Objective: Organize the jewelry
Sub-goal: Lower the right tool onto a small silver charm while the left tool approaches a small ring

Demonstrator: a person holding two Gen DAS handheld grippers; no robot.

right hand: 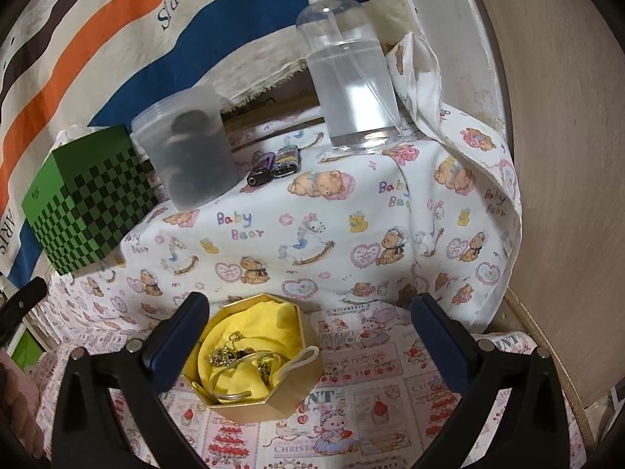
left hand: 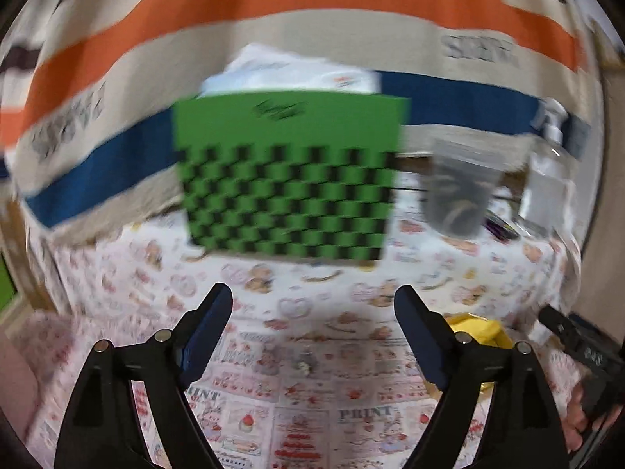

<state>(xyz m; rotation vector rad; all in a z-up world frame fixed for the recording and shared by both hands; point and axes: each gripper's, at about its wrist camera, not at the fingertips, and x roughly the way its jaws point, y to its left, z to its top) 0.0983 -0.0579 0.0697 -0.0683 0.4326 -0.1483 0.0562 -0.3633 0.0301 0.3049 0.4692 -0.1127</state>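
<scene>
Left hand-held gripper [left hand: 312, 308]: two black plastic arms, angular, triangular cut-outs in each; dark blue pads on the inner faces of the fingers [left hand: 207, 332]. Round silver screws, two per arm, on the top edges. Frame is motion-blurred, fine markings not readable.

Right hand-held gripper [right hand: 310, 318]: same build, black arms with triangular openings, dark blue finger pads [right hand: 175, 336], silver screw heads near the joints.

Bare skin, pinkish, at far left edge of the right wrist view [right hand: 17, 394]; fingers of the other hand [left hand: 582, 418] show at right edge of the left wrist view, wrapped on a black handle with faint pale lettering.
</scene>
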